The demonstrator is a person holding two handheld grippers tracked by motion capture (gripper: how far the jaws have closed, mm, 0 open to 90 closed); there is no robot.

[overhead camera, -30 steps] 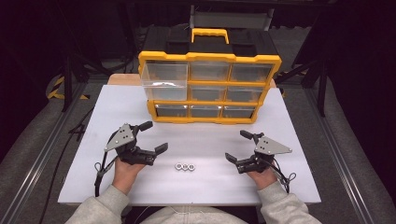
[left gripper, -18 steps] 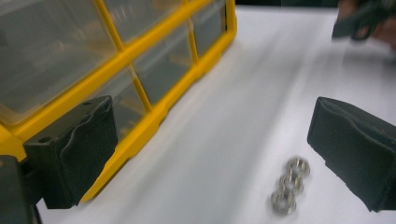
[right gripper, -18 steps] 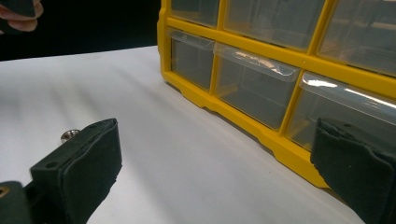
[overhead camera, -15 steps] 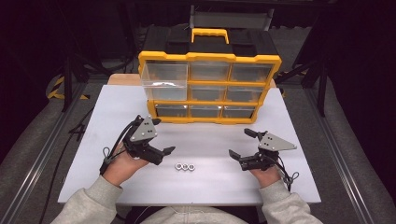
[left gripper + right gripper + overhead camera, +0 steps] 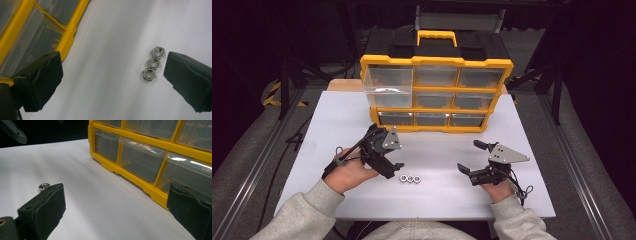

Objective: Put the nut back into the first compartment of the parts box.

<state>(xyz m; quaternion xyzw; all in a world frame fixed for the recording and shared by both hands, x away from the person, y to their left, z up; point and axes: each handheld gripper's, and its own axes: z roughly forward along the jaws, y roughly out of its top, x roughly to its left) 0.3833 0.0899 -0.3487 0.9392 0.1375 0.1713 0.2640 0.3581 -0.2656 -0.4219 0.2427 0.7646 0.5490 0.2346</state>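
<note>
On the white table [image 5: 337,130], near its front edge, three nuts [image 5: 153,64] are lying in a touching row. Left gripper [image 5: 388,156], jaws apart, is closing in beside them, likely to pick one; right gripper [image 5: 471,159] is waiting, jaws apart.

No readable text, label, brand, number or sign is showing anywhere in these views. The yellow organizer [image 5: 437,90] is carrying no legible marking on its frame, handle or clear drawers, and the white bench [image 5: 437,150] is bearing no print. The three nuts [image 5: 153,64] are showing no stamped characters that can be made out.
</note>
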